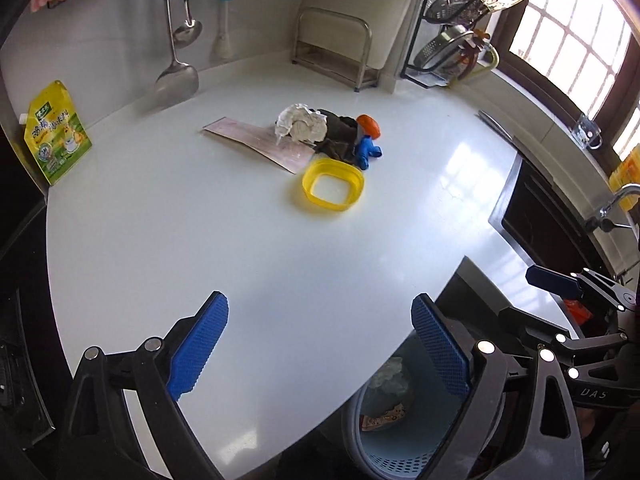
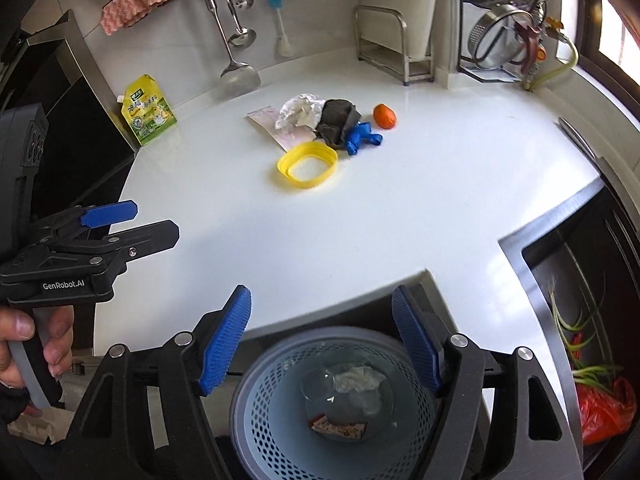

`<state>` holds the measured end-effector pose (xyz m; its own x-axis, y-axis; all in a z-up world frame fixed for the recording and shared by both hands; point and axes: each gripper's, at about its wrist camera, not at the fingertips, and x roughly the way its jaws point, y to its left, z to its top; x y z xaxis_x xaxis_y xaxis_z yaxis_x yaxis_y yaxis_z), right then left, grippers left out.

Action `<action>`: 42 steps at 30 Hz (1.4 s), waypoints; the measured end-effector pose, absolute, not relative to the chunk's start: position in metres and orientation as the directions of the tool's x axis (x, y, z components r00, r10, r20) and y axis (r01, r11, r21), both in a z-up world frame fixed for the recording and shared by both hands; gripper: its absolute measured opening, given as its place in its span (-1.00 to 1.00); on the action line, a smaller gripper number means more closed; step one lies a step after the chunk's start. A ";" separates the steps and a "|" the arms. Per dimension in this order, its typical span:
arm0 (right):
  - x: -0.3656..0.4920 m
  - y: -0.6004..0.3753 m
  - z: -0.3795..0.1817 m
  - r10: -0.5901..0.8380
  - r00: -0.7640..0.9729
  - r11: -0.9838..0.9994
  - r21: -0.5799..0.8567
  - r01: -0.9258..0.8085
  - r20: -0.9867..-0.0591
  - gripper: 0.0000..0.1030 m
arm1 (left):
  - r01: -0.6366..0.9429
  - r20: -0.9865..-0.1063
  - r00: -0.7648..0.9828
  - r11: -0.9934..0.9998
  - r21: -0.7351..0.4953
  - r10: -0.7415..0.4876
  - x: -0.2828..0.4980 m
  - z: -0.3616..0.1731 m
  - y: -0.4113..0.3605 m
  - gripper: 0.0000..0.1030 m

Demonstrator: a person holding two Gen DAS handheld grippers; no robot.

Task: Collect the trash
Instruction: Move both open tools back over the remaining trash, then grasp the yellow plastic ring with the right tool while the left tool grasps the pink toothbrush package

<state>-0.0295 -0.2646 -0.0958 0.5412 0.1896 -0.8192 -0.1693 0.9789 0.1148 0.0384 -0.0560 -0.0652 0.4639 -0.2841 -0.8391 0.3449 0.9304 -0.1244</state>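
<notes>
A pile of trash lies mid-counter: a crumpled white paper [image 1: 301,122] [image 2: 299,110], a pink flat wrapper [image 1: 256,138] [image 2: 266,120], a dark crumpled piece [image 1: 338,136] [image 2: 338,120], a blue balloon-like scrap [image 1: 368,152] [image 2: 362,136], an orange piece [image 1: 370,125] [image 2: 385,116] and a yellow plastic ring [image 1: 333,185] [image 2: 307,163]. A pale blue perforated bin [image 2: 280,408] [image 1: 384,452] below the counter edge holds paper and a clear cup. My left gripper [image 1: 320,344] is open and empty over the near counter. My right gripper [image 2: 322,340] is open and empty above the bin.
A yellow-green pouch [image 1: 56,136] [image 2: 148,114] stands at the left wall. Ladles [image 1: 178,76] hang at the back, beside a metal rack [image 1: 336,48] and a dish rack [image 2: 512,32]. A dark sink [image 2: 580,292] with green onions and a red bag lies to the right.
</notes>
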 end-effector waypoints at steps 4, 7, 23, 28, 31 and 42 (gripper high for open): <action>0.005 -0.244 -0.098 0.202 0.540 0.976 0.123 -0.180 -0.817 0.39 | 0.328 -0.835 0.483 0.939 -0.107 -0.263 0.062 -0.063 -0.039 0.80; 0.029 -0.232 -0.102 0.206 0.538 0.976 0.133 -0.170 -0.817 0.40 | 0.317 -0.837 0.486 0.943 -0.101 -0.253 0.082 -0.064 -0.029 0.81; 0.135 -0.208 -0.142 0.149 0.511 0.985 0.175 0.003 -0.847 0.42 | 0.284 -0.860 0.448 0.951 -0.120 -0.243 0.173 -0.092 0.001 0.82; 0.159 -0.207 -0.158 0.149 0.489 0.961 0.242 0.131 -0.859 0.50 | 0.294 -0.868 0.429 0.947 -0.127 -0.250 0.182 -0.102 0.003 0.82; 0.173 -0.202 -0.167 0.084 0.471 0.957 0.202 0.207 -0.878 0.52 | 0.291 -0.873 0.419 0.948 -0.130 -0.249 0.187 -0.107 0.009 0.82; 0.203 -0.188 -0.190 -0.056 0.414 0.961 0.063 0.269 -0.909 0.57 | 0.253 -0.881 0.408 0.957 -0.144 -0.241 0.210 -0.118 0.032 0.82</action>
